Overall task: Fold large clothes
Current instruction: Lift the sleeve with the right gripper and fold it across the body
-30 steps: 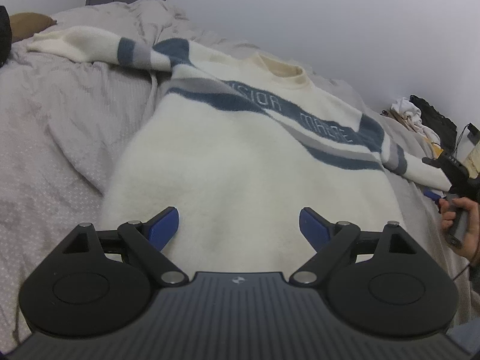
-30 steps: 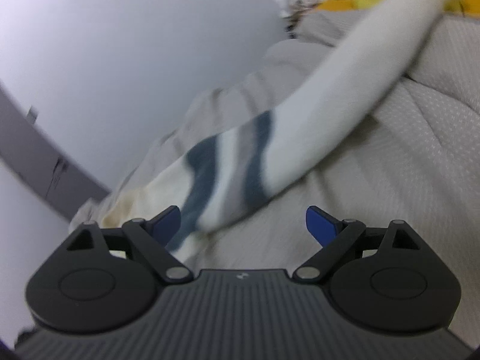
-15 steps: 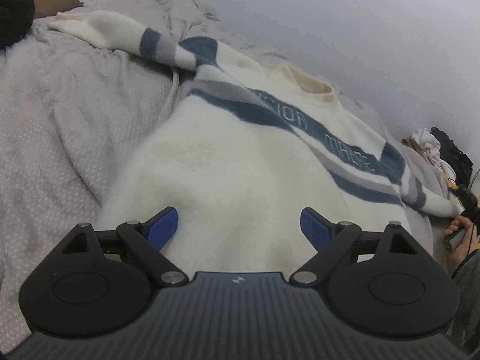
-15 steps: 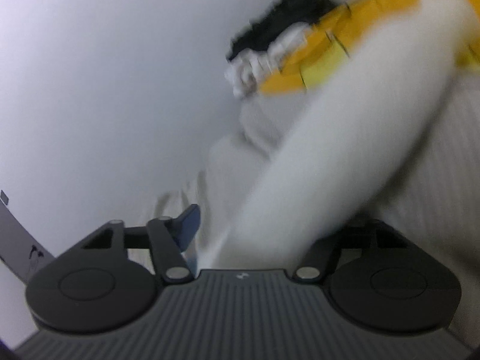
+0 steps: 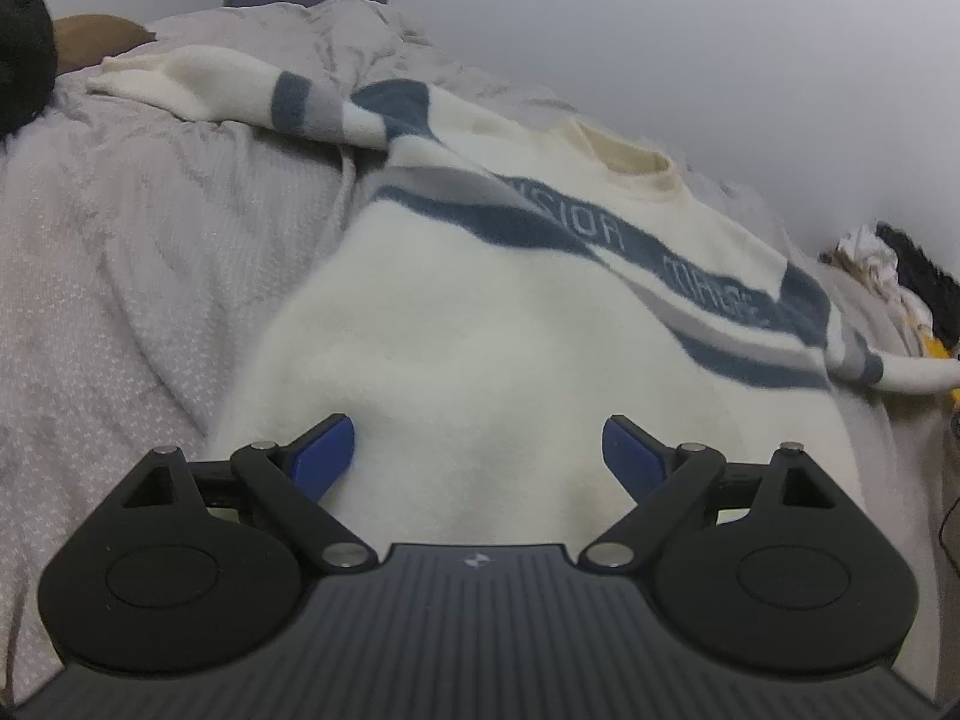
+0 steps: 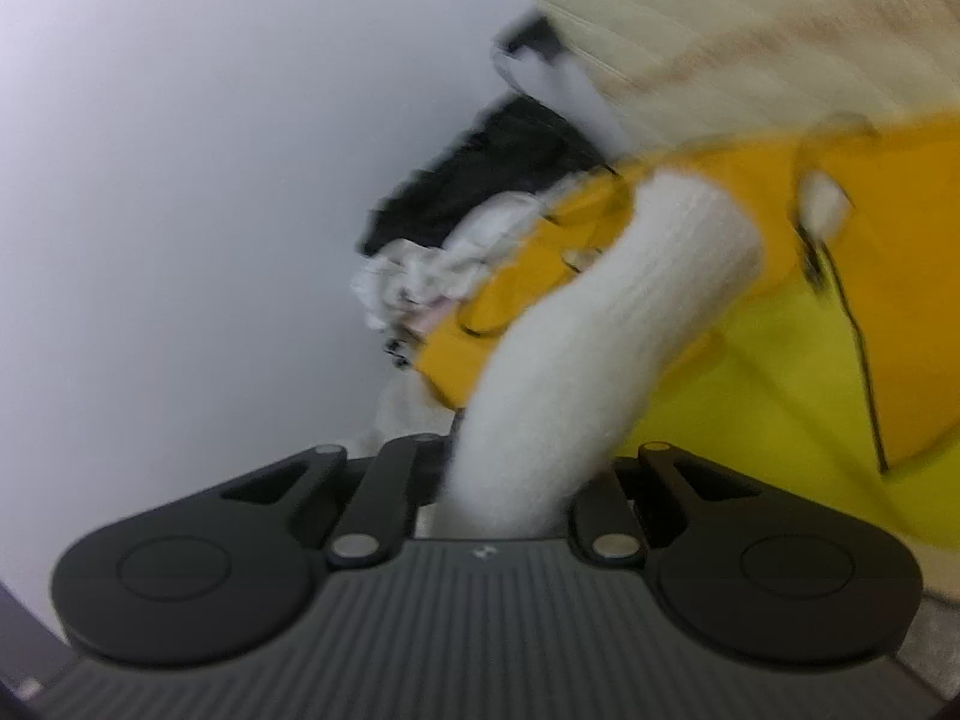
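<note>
A large cream sweater [image 5: 480,324] with blue and grey chest stripes lies face up on the bed, collar at the far end. Its left sleeve [image 5: 198,90] stretches to the far left. My left gripper [image 5: 477,450] is open and empty, just above the sweater's hem. My right gripper [image 6: 510,480] is shut on the white right sleeve [image 6: 600,348], which runs up and away from the jaws. That sleeve's end also shows at the right edge of the left wrist view [image 5: 918,375].
The grey bedspread [image 5: 120,252] is wrinkled at the left. A yellow garment [image 6: 810,312] and a heap of white and black clothes [image 6: 468,240] lie by the wall at the right. A dark object [image 5: 21,84] and a brown pillow [image 5: 96,39] sit at the far left.
My right gripper has moved up onto the right sleeve and shut on it. My left gripper has stayed open over the hem, its view shifting slightly right.
</note>
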Demonstrator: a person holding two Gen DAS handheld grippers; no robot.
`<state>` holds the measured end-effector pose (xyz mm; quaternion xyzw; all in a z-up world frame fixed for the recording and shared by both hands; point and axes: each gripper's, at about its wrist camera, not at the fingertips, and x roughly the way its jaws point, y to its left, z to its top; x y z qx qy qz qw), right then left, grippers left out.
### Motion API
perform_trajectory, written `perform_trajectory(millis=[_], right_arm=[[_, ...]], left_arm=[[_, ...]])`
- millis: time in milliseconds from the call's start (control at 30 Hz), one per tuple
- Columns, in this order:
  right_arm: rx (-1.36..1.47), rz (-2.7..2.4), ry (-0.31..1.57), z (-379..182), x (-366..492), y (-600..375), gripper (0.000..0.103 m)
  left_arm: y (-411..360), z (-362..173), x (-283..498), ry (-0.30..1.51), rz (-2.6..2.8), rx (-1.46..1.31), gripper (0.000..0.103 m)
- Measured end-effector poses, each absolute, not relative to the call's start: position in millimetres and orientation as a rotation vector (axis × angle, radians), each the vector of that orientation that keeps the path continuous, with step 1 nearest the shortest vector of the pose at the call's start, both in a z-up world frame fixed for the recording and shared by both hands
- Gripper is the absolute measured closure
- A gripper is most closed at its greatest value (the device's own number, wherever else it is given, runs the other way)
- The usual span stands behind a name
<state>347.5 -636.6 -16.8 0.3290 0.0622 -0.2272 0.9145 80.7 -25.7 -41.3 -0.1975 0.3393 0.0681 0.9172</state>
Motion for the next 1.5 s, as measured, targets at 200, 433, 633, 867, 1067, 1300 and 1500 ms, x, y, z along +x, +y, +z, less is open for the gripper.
perform_trajectory(millis=[200, 433, 633, 867, 1067, 1300, 1500], right_arm=[[0.428, -0.315, 0.081, 49.5, 342.7, -572.0, 0.088], [0.19, -0.134, 0.026, 115.8, 310.8, -464.0, 0.088], [0.039, 0.038, -0.012, 150.3, 268.6, -357.5, 0.088], [-0.085, 0.216, -0.01, 142.4, 216.2, -251.1, 0.088], [-0.196, 0.375, 0.038, 107.5, 175.8, -175.7, 0.088], [-0.356, 0.517, 0.168, 21.7, 125.8, -98.1, 0.088], [-0.414, 0.546, 0.341, -42.9, 120.6, -66.0, 0.086]], left_arm=[[-3.3, -33.6, 79.6, 0.687, 0.142, -0.486, 0.01], [2.6, -17.0, 62.6, 0.648, 0.15, -0.418, 0.01], [17.5, -6.3, 43.7, 0.599, 0.12, -0.438, 0.01], [43.2, 8.8, 21.7, 0.513, 0.136, -0.482, 0.01], [75.0, 15.0, 6.7, 0.466, 0.137, -0.55, 0.01], [103.6, 13.0, -0.2, 0.44, 0.143, -0.616, 0.01], [115.8, 2.4, 11.5, 0.464, 0.12, -0.671, 0.01]])
